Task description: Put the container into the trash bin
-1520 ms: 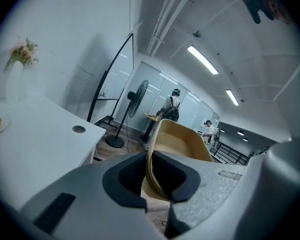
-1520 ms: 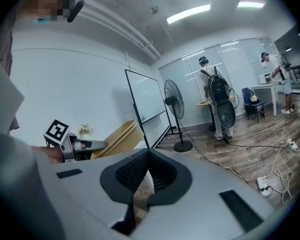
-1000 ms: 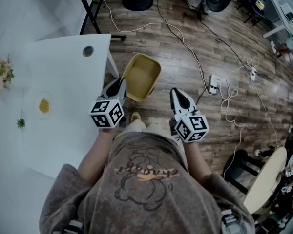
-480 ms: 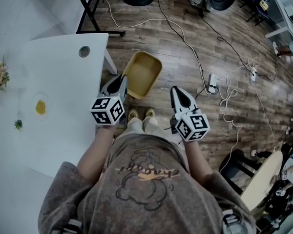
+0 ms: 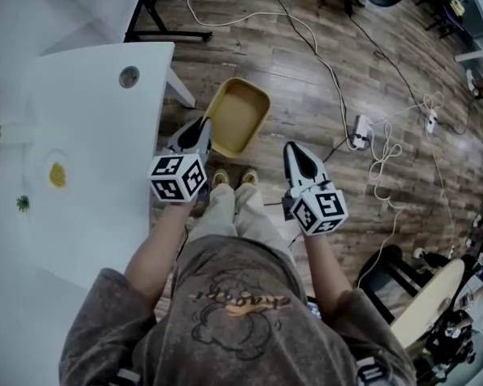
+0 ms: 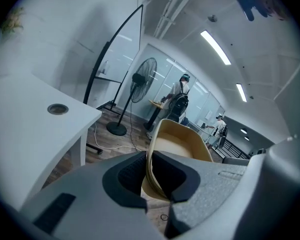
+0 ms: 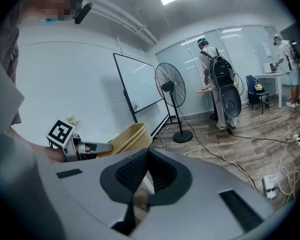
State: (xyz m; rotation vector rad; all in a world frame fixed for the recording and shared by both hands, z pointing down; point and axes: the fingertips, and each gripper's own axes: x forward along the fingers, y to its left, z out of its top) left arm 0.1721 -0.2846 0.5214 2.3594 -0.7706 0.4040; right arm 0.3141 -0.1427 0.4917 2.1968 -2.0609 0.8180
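Left tongs (image 5: 203, 129): clenched on the near wall of the tan container (image 5: 238, 116), one pad inside the rim and one outside (confirmed in the left gripper view). The container is held clear of the white tabletop (image 5: 97, 127), just past its edge, over the wooden floor (image 5: 306, 63). It sits directly ahead of the left tongs and ahead-left of the right tongs (image 5: 293, 148). Its open mouth faces up toward the head camera, and the inside shows only a plain tan bottom. Right tongs: clenched on nothing, pads meeting at the tips, with floor visible through the slot behind them. On the tabletop, well to the left of the left tongs, is a pale round dish (image 5: 56, 173) with a small yellow bit on it. Only the head view shows the dish, the cables (image 5: 382, 155) on the floor right of the right tongs, and both tongs together. Only the left gripper view shows the pad contact on the container wall. The right gripper view shows the container's outer side at its left, beyond the left tongs' marker cube (image 7: 60, 131). A standing fan (image 7: 169, 91) and a whiteboard (image 7: 137, 86) are far ahead.
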